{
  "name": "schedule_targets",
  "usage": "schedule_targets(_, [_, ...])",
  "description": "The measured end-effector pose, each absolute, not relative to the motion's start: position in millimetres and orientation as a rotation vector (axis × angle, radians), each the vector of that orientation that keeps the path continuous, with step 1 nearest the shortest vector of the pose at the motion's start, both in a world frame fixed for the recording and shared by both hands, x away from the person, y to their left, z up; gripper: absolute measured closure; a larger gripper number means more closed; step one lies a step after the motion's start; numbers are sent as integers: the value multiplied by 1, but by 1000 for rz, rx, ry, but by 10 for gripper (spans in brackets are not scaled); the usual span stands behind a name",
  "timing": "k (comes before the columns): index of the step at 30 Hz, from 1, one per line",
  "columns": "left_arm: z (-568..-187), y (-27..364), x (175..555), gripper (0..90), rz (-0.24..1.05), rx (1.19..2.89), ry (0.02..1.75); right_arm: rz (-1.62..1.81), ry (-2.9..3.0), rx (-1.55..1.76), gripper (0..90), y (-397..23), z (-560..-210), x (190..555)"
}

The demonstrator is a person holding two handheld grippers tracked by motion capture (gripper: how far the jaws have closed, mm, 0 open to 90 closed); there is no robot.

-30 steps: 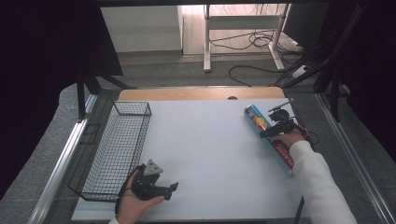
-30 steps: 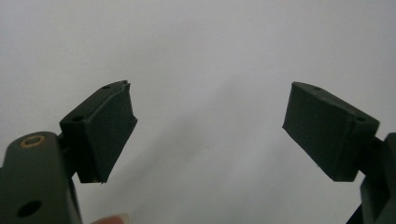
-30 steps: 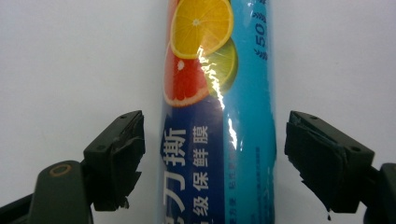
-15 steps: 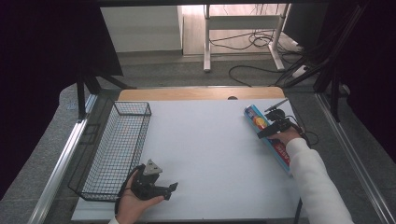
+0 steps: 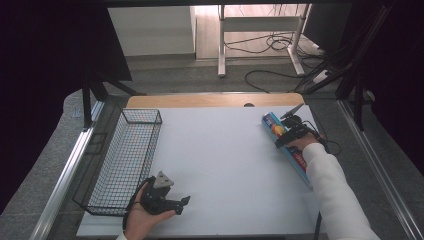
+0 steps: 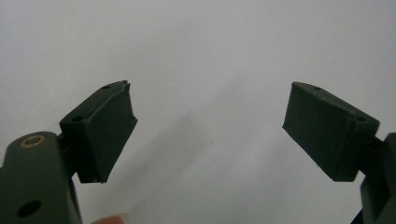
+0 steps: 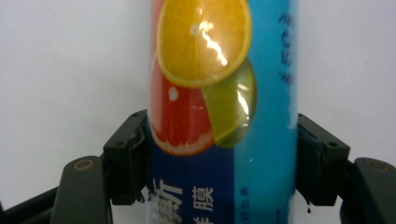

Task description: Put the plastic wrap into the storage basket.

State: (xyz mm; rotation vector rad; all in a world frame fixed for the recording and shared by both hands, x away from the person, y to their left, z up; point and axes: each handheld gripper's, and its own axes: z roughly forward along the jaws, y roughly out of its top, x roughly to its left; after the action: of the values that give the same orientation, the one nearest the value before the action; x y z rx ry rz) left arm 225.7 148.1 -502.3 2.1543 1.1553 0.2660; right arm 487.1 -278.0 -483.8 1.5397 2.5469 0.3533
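A long blue box (image 5: pixel 299 161) printed with citrus slices lies along the right side of the white table (image 5: pixel 220 150). My right gripper (image 5: pixel 281 136) sits over its far half. In the right gripper view the box (image 7: pixel 224 93) stands between the two black jaws, and both pads touch its sides, so the right gripper (image 7: pixel 223 158) is shut on it. My left gripper (image 5: pixel 181 203) rests at the front left of the table in a hand. Its jaws stand wide apart over bare white tabletop, so the left gripper (image 6: pixel 208 126) is open and holds nothing.
A black wire basket (image 5: pixel 125 160) runs along the table's left edge, just left of my left gripper, with nothing seen inside. A strip of wooden board (image 5: pixel 210 100) borders the far edge. Cables and a desk frame lie on the floor beyond.
My right gripper has shifted slightly along the blue box toward its far end. The box and my left gripper stay where they were.
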Motion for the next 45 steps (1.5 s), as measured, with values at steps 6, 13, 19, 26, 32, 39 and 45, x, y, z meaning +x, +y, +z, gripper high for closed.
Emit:
schedule_targets(6, [-502,148,225,161,270,2151,1157,302,2567,1594,318,-276,-482,494])
schedule_targets(13, [-500,151,225,161,282,2129,1168,310,2596,1679,321,-283,-480,498])
schedule_targets(19, [-500,151,225,161,280,2132,1163,326,2604,1719,322,-286,-469,497])
schedule_targets(26, [-499,151,224,162,282,2127,1158,458,2597,1724,323,-289,-445,492])
schedule_targets(32, [-497,151,223,163,285,2123,1154,585,2590,1698,324,-290,-424,487])
schedule_targets(39, [-496,151,223,163,287,2120,1152,764,2566,1713,323,-289,-403,483])
schedule_targets(45, [-495,150,223,163,287,2118,1148,856,2547,1738,323,-285,-393,480])
